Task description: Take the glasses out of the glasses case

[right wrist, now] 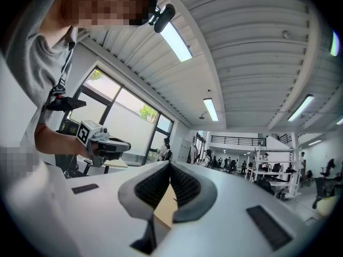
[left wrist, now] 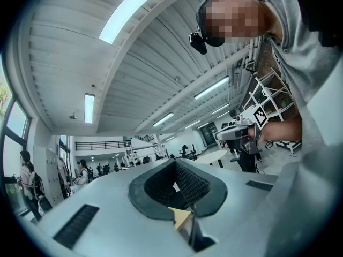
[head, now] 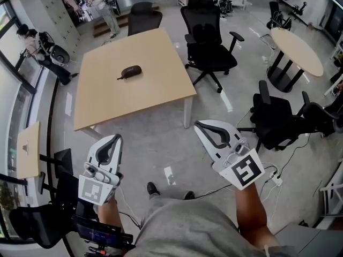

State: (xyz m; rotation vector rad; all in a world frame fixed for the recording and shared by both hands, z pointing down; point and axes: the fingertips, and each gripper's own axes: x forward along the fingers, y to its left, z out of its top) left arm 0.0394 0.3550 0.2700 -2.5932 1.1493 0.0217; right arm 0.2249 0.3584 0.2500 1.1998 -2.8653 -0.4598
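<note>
A dark, closed glasses case (head: pixel 131 72) lies near the middle of a square wooden table (head: pixel 155 98), with the glasses hidden from view. Both grippers hang in the air in front of the person, well short of the table's near edge. In the head view my left gripper (head: pixel 114 138) is at the lower left with its jaws together and nothing in them. My right gripper (head: pixel 199 125) is at the lower right, also shut and empty. In each gripper view the ribbed pads (left wrist: pixel 188 182) (right wrist: pixel 185 184) meet at the tip, pointing out into the room slightly above level.
A black office chair (head: pixel 206 39) stands right of the table and another (head: pixel 143 16) behind it. A round table (head: pixel 296 50) and more chairs (head: pixel 278 119) are on the right. People stand at the far left (head: pixel 37 47). Cables and a power strip (head: pixel 276 180) lie on the floor.
</note>
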